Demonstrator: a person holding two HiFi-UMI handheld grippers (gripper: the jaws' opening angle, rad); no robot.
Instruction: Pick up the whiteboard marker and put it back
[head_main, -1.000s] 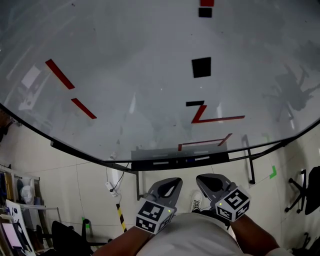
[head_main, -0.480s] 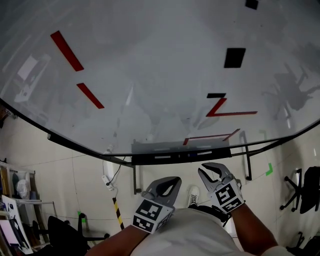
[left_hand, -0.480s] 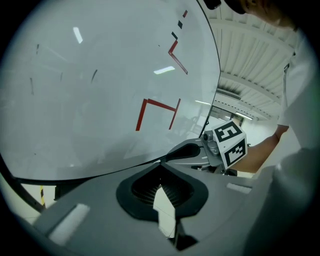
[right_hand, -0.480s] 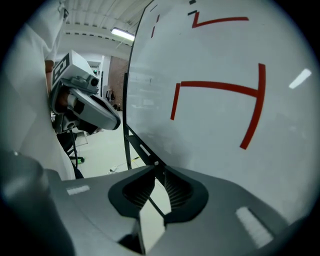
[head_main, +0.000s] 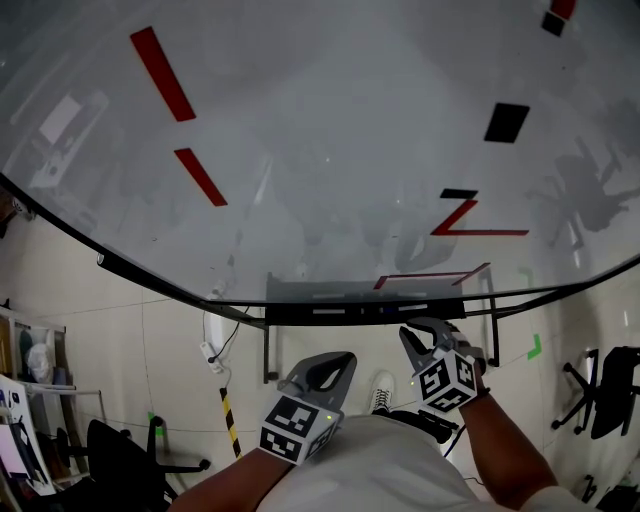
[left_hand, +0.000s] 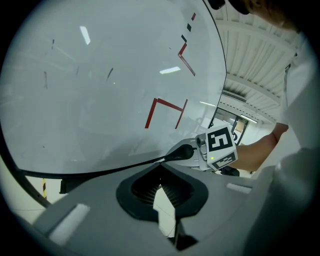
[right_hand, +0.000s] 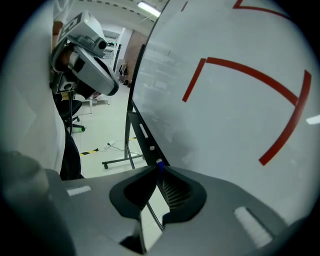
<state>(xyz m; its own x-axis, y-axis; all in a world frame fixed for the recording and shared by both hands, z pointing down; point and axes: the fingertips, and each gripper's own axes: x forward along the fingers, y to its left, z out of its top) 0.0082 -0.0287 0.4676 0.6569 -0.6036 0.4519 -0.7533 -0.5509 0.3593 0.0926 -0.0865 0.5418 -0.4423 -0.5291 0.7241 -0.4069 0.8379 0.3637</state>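
Observation:
A black tray (head_main: 300, 312) runs along the whiteboard's (head_main: 330, 150) lower edge. On it lie whiteboard markers: a white one (head_main: 328, 311), (right_hand: 143, 131) and one with a blue cap (head_main: 385, 310), (right_hand: 159, 163). My right gripper (head_main: 422, 329), (right_hand: 157, 170) is shut and empty, its tips just short of the tray near the blue-capped marker. My left gripper (head_main: 344, 359), (left_hand: 160, 168) is also shut on nothing, lower and further from the tray. The right gripper (left_hand: 183, 151) shows in the left gripper view against the board's edge.
The whiteboard carries red strokes (head_main: 463, 222) and black square magnets (head_main: 506, 122). Below it are the stand's legs (head_main: 268, 350), a power strip with a cable (head_main: 209, 352), yellow-black floor tape (head_main: 228, 418) and office chairs (head_main: 605, 385).
My right gripper has risen toward the tray's right part. The left gripper has barely moved. The head view has swung left, so the board's marks sit further right.

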